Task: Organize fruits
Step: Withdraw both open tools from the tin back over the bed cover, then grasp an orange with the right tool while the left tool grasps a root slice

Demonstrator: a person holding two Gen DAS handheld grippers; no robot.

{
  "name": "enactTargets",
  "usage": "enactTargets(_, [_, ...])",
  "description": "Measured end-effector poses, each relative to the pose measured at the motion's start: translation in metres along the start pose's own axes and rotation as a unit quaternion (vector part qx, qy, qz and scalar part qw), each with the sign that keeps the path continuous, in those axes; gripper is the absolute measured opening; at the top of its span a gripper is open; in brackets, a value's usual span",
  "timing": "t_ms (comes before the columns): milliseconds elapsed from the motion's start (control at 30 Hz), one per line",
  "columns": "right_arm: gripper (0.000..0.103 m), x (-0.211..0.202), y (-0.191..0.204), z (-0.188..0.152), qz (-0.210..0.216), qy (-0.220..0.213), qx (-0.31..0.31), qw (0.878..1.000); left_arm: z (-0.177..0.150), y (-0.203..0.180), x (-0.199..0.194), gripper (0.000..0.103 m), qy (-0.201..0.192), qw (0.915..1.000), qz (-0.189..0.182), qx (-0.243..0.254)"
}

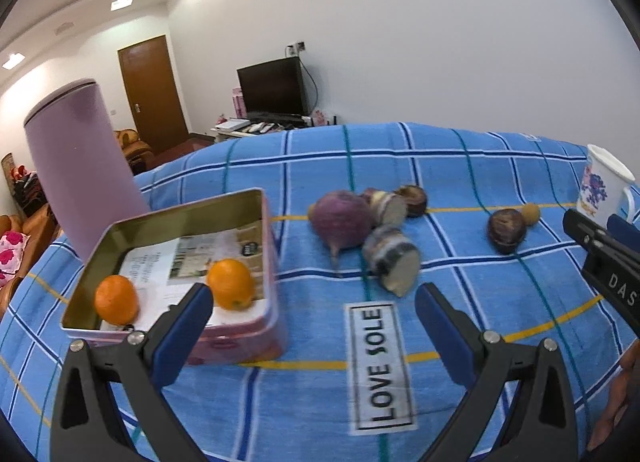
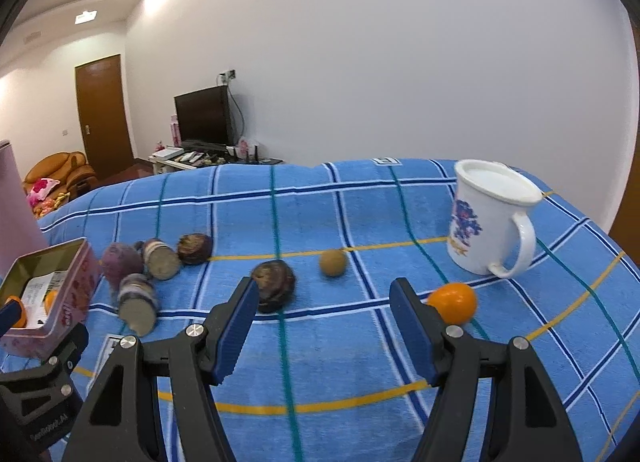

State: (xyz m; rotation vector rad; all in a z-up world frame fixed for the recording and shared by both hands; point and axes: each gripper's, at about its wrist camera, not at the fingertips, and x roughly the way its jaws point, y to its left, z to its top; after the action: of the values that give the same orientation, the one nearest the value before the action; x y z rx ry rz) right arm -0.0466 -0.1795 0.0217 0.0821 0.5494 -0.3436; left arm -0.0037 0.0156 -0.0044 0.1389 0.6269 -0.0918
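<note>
Two oranges point(image 1: 116, 299) already in the open tin point(image 1: 276, 262) at the left of the blue checked cloth point(image 1: 320, 402); a third orange point(image 2: 454, 302) loose near the white mug point(image 2: 486, 218), with dark fruit point(image 2: 274, 286) and a purple root with cut pieces point(image 1: 340, 224) mid-cloth, so roughly half left, at a guess. Loose orange just outside the right hand-held gripper point(image 2: 322, 294), jaws parted and empty. Left hand-held gripper point(image 1: 314, 300) wide and empty beside the tin.
</note>
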Motion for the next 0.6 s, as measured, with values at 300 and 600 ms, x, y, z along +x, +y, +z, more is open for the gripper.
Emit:
enactTargets(300, [0.069, 0.018, -0.041, 0.005, -0.054, 0.037, 0.027, 0.998, 0.002, -0.006, 0.009, 0.103, 0.028, 0.9993, -0.022, -0.011])
enactTargets(600, [0.068, 0.060, -0.083, 0.005, -0.060, 0.125, 0.064, 0.988, 0.006, -0.012, 0.005, 0.094, 0.026, 0.9977, -0.063, -0.003])
